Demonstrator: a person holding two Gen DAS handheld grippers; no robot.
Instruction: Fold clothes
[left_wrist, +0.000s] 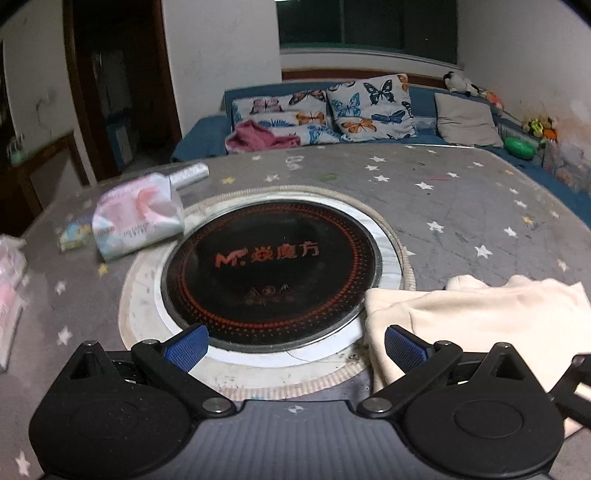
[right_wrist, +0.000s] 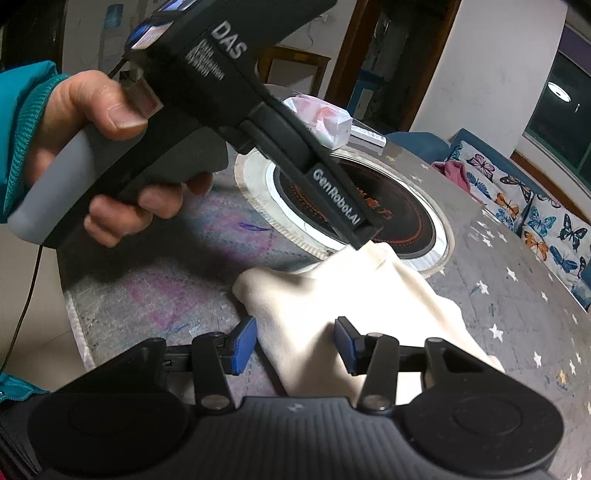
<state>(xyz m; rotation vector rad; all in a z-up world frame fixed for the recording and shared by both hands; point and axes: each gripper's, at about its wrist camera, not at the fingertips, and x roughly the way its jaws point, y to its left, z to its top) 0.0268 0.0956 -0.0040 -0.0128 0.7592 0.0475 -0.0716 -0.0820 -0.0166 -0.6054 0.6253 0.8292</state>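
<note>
A cream garment (right_wrist: 332, 295) lies bunched on the grey star-patterned table; it also shows at the lower right of the left wrist view (left_wrist: 480, 314). My left gripper (left_wrist: 295, 345) is open, low over the table, its right finger at the garment's left edge. In the right wrist view the left gripper's body (right_wrist: 258, 122) reaches down to the garment's far corner. My right gripper (right_wrist: 295, 345) is open, its fingers straddling the near edge of the garment without closing on it.
A round black induction cooktop (left_wrist: 273, 269) is set in the table's middle. A plastic packet (left_wrist: 136, 218) and a silver tube (left_wrist: 188, 173) lie at the far left. A blue sofa with butterfly cushions (left_wrist: 369, 107) stands behind the table (left_wrist: 461, 206).
</note>
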